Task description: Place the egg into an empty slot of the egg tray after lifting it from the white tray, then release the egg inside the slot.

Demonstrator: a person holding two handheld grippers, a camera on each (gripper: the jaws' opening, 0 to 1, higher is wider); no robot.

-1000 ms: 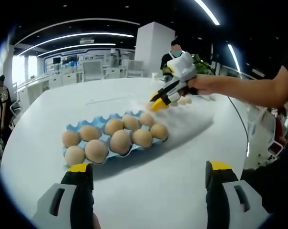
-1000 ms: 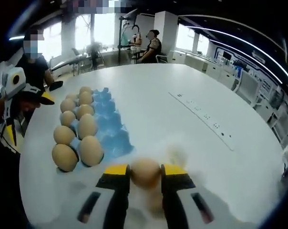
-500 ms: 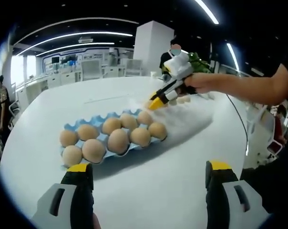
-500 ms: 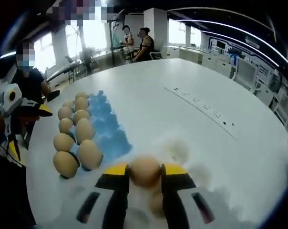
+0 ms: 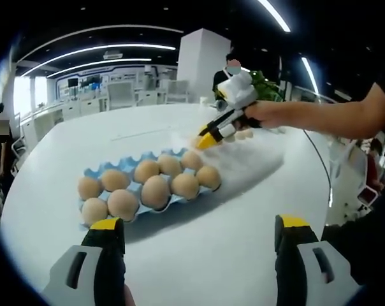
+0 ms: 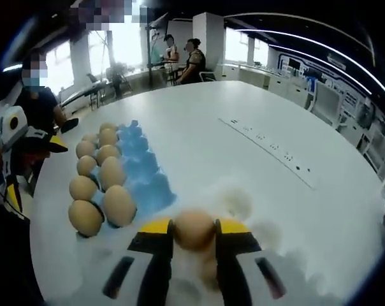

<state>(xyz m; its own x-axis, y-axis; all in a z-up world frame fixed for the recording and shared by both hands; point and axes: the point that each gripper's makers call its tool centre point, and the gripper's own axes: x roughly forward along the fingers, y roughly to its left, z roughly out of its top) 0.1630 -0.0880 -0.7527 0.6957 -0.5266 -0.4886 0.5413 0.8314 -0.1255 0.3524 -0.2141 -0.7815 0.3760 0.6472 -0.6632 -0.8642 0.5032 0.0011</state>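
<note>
Right gripper (image 6: 194, 233) clamps one egg (image 6: 194, 230) (tray (image 6: 144, 177) holds nine).

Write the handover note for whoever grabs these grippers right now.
Right gripper: shut on an egg, held above the white tray, where more eggs lie under it.
Left gripper: open, holding nothing, hanging over the bare table short of the egg tray.
Blue egg tray: two rows filled with eggs; the blue row nearest the table's middle shows empty slots.
Done: egg picked up.
Left: carry it over to an empty blue slot, lower it in, open the right gripper.
</note>
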